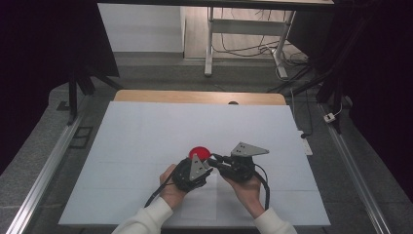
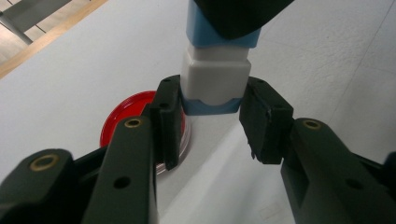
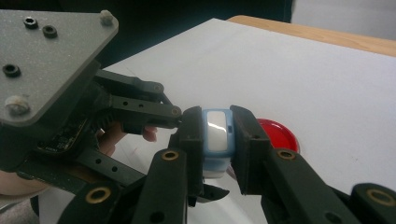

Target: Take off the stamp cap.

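Red dish (image 1: 198,151) sits mid-sheet on the white table cover (image 1: 146,131), just beyond both tools. High view: your left gripper (image 1: 207,163) and right gripper (image 1: 214,158) meet nose to nose w/ the block between them, too small here to read.

Left gripper view: blue-and-white block (image 2: 215,77) hangs down between your jaws, white section level w/ the pads (image 2: 169,116). Left pad looks touching, right pad close to the corner; contact there can't be confirmed. Jaws narrowed round the block, not clearly clamped. Dish lies on the cover behind the left jaw.

Right gripper view: right gripper (image 3: 218,135) pinches the block (image 3: 217,133) firmly, pads on both blue sides, white face toward the camera. Left gripper body (image 3: 56,93) crowds in from the left.

Risks, as a guess: if you let go w/ the right before the left bites squarely, block tips or drops beside the dish. Left pads sit near the seam btwn white and blue parts, so a pull may separate them unevenly. Jaws could also knock each other.
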